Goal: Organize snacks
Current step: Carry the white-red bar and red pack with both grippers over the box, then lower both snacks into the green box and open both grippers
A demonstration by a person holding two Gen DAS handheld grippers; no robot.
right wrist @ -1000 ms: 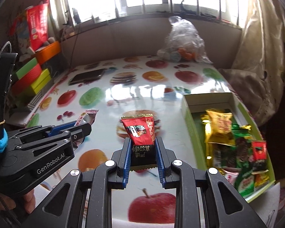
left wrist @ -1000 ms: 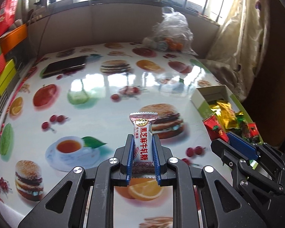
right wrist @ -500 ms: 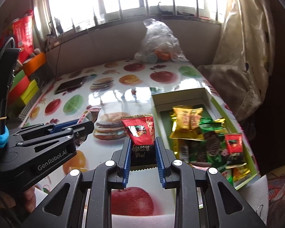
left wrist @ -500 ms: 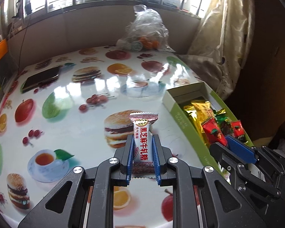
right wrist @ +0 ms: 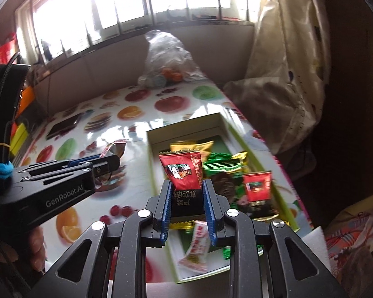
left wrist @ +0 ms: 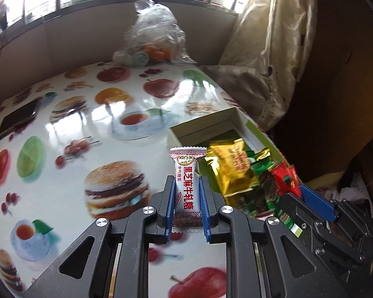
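Observation:
My left gripper (left wrist: 186,182) is shut on a white nougat candy (left wrist: 185,186) with red lettering, held upright just left of the green-rimmed snack box (left wrist: 201,126). My right gripper (right wrist: 187,185) is shut on a red and black snack packet (right wrist: 184,173), hovering over the same box (right wrist: 186,129). The box holds several gold, green and red packets (right wrist: 221,164) and a white candy (right wrist: 195,248). The left gripper (right wrist: 107,161) shows at the left of the right wrist view; the right gripper (left wrist: 308,196) shows at the right of the left wrist view.
The table (left wrist: 62,129) has a glossy fruit-and-burger print cloth. A clear plastic bag (left wrist: 154,42) of items sits at the far edge, a dark phone (left wrist: 17,121) at far left. A curtain and bundled fabric (left wrist: 251,87) lie right of the table. Coloured boxes (right wrist: 20,131) stand at left.
Both grippers have moved right across the table toward the snack box, each keeping its packet. The right one now hangs over the box; the left one has reached its left wall.

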